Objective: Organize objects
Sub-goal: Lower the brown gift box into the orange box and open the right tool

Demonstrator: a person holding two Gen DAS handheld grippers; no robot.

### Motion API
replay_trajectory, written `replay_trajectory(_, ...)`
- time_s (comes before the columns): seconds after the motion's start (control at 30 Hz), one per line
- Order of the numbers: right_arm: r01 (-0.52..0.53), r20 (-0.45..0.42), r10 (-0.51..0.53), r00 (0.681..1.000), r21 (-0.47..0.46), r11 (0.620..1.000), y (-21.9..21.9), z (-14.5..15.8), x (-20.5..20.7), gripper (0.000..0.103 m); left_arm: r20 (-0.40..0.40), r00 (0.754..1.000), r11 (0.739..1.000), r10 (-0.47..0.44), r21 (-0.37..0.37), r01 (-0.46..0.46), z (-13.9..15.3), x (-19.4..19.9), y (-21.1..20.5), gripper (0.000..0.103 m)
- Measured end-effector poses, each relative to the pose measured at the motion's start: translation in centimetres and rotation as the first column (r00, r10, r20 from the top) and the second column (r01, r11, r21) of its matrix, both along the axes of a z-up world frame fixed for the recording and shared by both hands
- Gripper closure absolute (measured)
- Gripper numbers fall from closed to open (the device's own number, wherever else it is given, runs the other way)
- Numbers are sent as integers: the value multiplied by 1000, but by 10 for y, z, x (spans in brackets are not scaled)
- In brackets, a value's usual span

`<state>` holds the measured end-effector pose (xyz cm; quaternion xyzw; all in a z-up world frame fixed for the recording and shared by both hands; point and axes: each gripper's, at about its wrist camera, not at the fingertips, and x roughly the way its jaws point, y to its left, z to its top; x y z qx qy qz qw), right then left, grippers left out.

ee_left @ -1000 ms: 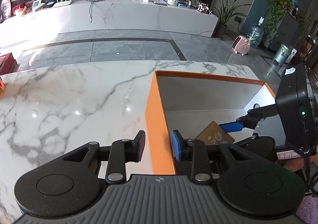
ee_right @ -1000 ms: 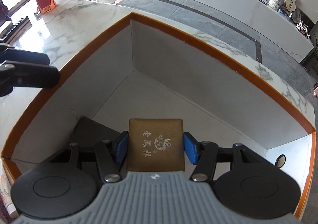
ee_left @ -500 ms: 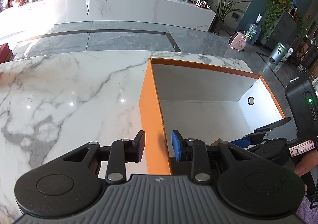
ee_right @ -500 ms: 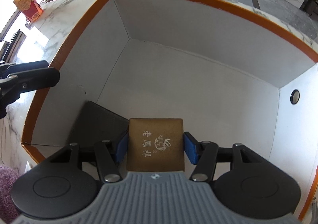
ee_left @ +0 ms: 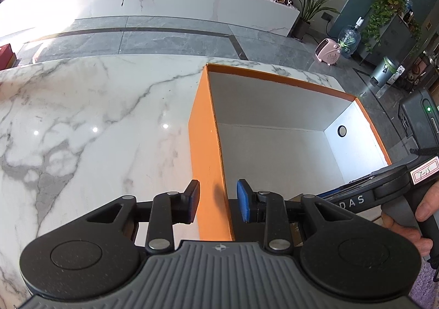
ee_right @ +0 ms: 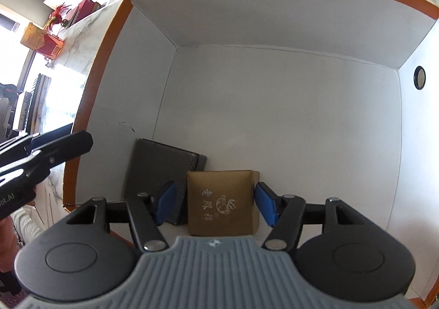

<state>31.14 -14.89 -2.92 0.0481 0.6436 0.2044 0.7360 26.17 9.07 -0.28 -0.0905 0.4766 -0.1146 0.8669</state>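
Note:
An orange box (ee_left: 208, 144) with a white inside stands on the marble table. My left gripper (ee_left: 218, 199) straddles its near left wall, one pad on each side with gaps showing, and it is open. Low inside the box, my right gripper (ee_right: 216, 204) has its jaws opening around a small brown box (ee_right: 221, 199) with pale printed characters. Both blue pads stand clear of that box, which rests on the white floor. A flat dark grey box (ee_right: 159, 169) lies beside it, against the left wall. The left gripper (ee_right: 82, 141) shows at the orange rim in the right wrist view.
The white marble table (ee_left: 96, 122) stretches left of the orange box. A red carton (ee_right: 41, 41) and a red-flowered plant (ee_right: 59, 14) stand at its far end. A person's hand (ee_left: 417, 215) holds the right gripper's handle. Grey floor and a long white counter lie beyond.
The right gripper's pads have parted from the brown box, which now sits on the box floor. The right gripper rolled and sank deeper. The left gripper stayed at the wall.

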Motion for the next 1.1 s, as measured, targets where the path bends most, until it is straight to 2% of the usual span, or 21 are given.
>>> replay_trajectory(0.07, 24, -11, -24, 1000, 10, 1000, -5, 0, 3, 43, -4, 1000, 1000, 0, 2, 0, -1, -2, 0, 69)
replay_trajectory(0.17, 54, -23, -54, 998, 11, 998, -8, -3, 5, 58, -9, 1000, 1000, -6, 1, 6, -1, -4, -3, 70)
replay_trajectory(0.23, 69, -41, -68, 997, 10, 998, -12, -6, 7, 70, -14, 1000, 1000, -14, 4, 14, 0, -4, -5, 75)
replay_trajectory(0.27, 71, -52, -71, 996, 10, 997, -14, -7, 7, 72, -17, 1000, 1000, -17, 5, 17, -1, -5, -7, 77)
replay_trajectory(0.43, 77, -92, -73, 993, 35, 996, -16, -10, 4, 74, -19, 1000, 1000, -13, 22, 13, -1, -7, -10, 84)
replay_trajectory(0.77, 62, -71, -60, 996, 25, 998, -11, -12, 0, 74, -41, 999, 1000, 4, 24, -3, 2, -15, -11, 85)
replay_trajectory(0.9, 32, 10, -32, 999, 19, 999, -6, -3, -10, 71, -34, 998, 999, 47, 3, -47, 9, -23, -4, 83)
replay_trajectory(1.0, 4, 146, -8, 989, 30, 1000, -6, 19, -29, 70, 4, 998, 998, 68, 17, -68, 21, -39, 2, 73)
replay_trajectory(1.1, -36, 280, 25, 960, 35, 999, -7, 44, -48, 69, 31, 996, 996, 81, 34, -82, 30, -57, 7, 68)
